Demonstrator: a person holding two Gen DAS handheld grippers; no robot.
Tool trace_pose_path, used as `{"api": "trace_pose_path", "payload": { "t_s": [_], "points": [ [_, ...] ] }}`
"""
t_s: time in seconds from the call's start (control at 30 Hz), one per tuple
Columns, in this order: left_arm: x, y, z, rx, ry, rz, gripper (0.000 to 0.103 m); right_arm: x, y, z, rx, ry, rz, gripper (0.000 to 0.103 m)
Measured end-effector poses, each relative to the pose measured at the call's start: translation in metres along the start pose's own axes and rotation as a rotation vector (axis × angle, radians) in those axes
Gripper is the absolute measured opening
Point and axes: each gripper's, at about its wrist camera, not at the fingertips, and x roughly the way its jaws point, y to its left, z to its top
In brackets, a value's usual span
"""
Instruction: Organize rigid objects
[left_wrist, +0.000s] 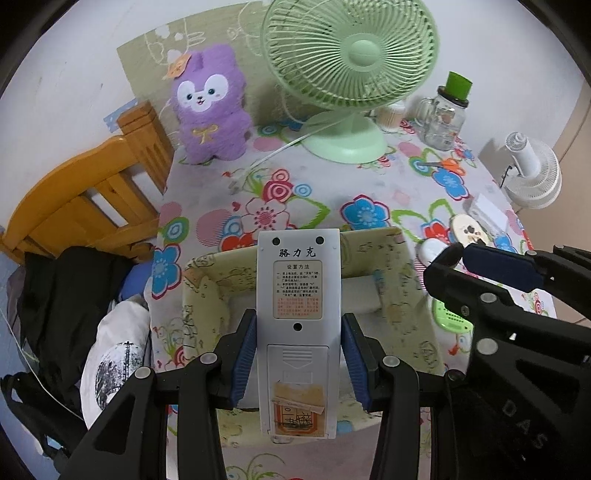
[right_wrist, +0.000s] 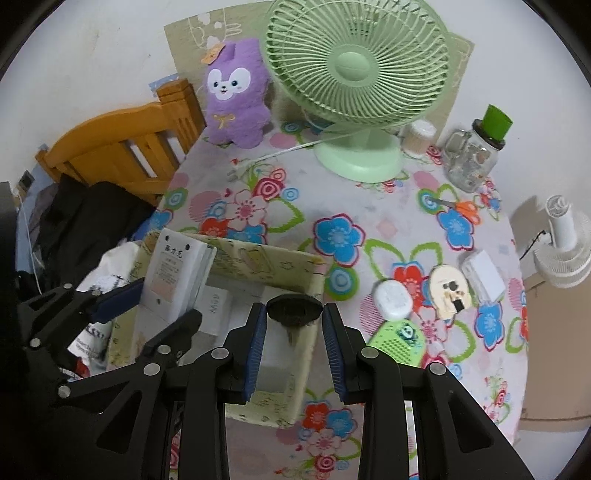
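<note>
Clamping the remote control (left_wrist: 298, 332) upright, its long axis vertical at frame centre, the left gripper (left_wrist: 298, 354) hangs above the storage box (left_wrist: 424, 306); the right gripper (right_wrist: 294, 343) pinches a dark brush (right_wrist: 293, 312) alongside.

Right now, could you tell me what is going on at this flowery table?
A person is tidying small things into a pale yellow printed storage box on the floral tablecloth. The left hand-held gripper is shut on a white remote control, held back side up above the box. The right hand-held gripper grips a small black oval-topped object over the same box. A green speaker-like gadget and other small items lie on the cloth.
</note>
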Motion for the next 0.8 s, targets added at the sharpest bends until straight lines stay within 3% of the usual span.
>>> {"api": "trace_pose_path", "payload": {
  "t_s": [0.8],
  "points": [
    [0.052,0.026,-0.005,-0.001,0.089,0.097,0.049,0.057,0.025,0.004,-0.023,0.124,0.051,0.035]
  ]
}}
